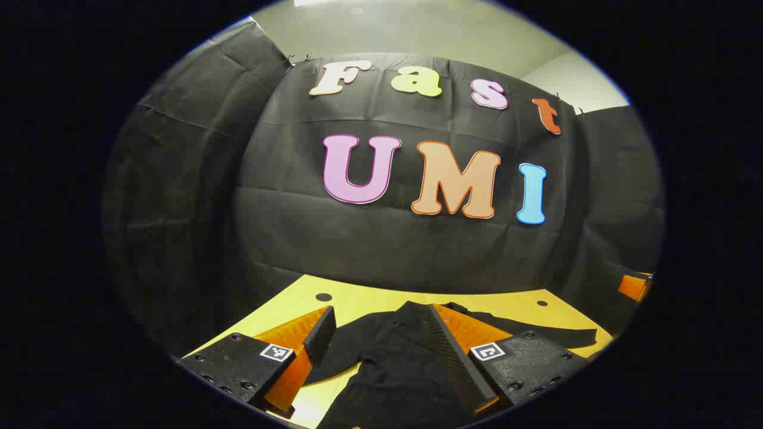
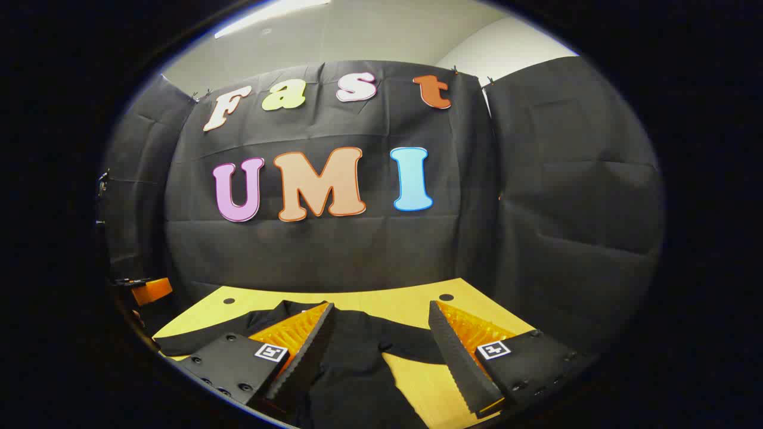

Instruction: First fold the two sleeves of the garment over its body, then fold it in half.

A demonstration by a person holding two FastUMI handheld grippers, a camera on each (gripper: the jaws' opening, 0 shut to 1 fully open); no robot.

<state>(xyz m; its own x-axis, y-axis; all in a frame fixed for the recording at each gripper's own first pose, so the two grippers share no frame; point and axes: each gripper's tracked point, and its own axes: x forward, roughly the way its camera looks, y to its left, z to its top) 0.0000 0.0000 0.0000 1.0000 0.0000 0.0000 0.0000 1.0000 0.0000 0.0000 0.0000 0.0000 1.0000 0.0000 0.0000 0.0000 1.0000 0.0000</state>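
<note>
Garment [image 1: 387, 357], a dark shirt, lies spread on the yellow table [image 2: 417, 304], sleeves apparently still outstretched sideways. Left gripper [image 1: 381, 336] and right gripper [image 2: 381, 336] hover above it, jaws apart, empty.

The black shirt's [image 1: 387, 357] bottom is cut off by the edge, and each gripper's fingers hide some of it.

Screwed claw [image 1: 381, 345] mounts, square markers
</note>
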